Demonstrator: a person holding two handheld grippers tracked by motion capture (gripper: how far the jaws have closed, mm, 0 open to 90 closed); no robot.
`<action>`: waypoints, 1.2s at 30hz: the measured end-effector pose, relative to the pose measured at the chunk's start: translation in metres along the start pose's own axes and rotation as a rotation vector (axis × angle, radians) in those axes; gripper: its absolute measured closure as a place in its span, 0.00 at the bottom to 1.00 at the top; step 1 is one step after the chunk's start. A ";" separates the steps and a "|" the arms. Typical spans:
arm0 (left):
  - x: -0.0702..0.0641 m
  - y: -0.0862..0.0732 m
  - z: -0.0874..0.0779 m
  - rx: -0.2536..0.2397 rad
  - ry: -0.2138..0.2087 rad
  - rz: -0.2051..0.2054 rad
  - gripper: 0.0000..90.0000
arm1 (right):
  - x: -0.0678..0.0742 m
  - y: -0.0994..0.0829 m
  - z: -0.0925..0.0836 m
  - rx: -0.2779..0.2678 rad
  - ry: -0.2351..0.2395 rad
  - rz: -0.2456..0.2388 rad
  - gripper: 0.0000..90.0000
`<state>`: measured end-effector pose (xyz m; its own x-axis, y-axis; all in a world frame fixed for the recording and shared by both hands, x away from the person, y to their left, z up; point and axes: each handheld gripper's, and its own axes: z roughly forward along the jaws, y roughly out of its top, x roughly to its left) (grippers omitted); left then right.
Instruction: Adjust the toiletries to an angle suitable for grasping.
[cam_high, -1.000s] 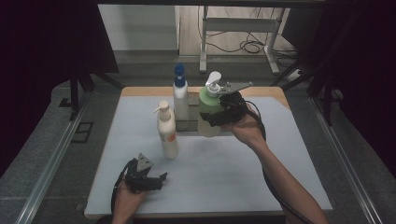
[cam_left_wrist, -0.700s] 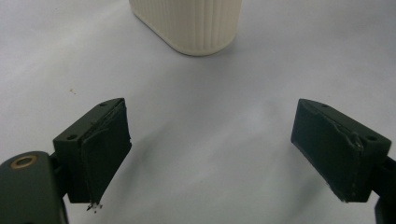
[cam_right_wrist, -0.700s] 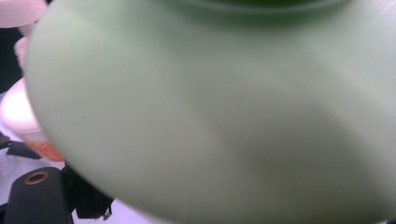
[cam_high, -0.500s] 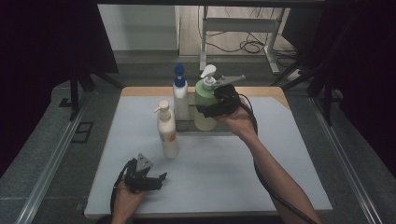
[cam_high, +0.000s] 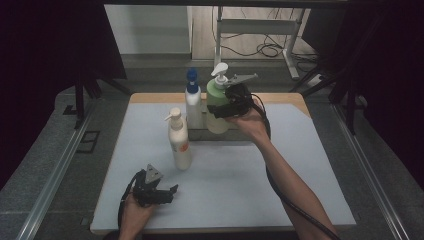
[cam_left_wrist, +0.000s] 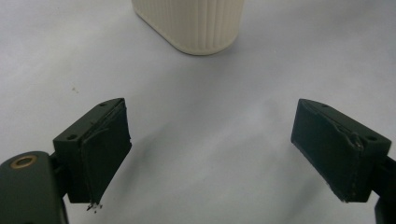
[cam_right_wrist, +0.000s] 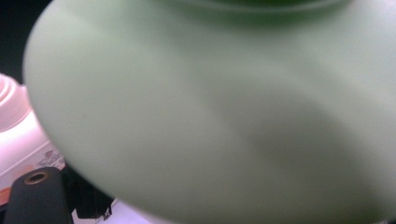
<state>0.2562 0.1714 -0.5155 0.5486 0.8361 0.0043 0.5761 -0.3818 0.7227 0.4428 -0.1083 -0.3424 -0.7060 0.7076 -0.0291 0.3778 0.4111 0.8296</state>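
The green bottle (cam_high: 216, 107), pale and rounded with a white pump head, stands upright at the counter's (cam_high: 300, 165) far edge beside the blue-capped bottle (cam_high: 193, 102). The right gripper (cam_high: 220, 111) clamps its body. The left gripper (cam_high: 167, 192) rests wide open near the cream bottle (cam_high: 179, 140).

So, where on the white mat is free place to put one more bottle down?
Free: the white mat right of the forearm, and its left strip beside the cream pump bottle. Crowded: the back centre, where the blue-capped white bottle and green pump bottle fill the dark tray.
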 end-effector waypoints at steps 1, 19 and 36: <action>0.000 0.000 0.000 -0.001 0.000 -0.001 0.13 | -0.001 0.001 0.001 -0.002 -0.004 0.001 0.13; 0.000 0.000 -0.001 -0.001 -0.001 -0.004 0.13 | -0.020 0.000 0.022 0.003 -0.051 0.049 0.13; 0.000 0.000 0.000 0.004 -0.004 0.000 0.13 | -0.019 -0.013 0.039 0.031 -0.059 0.035 0.13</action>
<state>0.2562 0.1713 -0.5157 0.5509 0.8345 0.0013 0.5786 -0.3831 0.7201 0.4748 -0.1051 -0.3744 -0.6559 0.7540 -0.0338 0.4210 0.4027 0.8128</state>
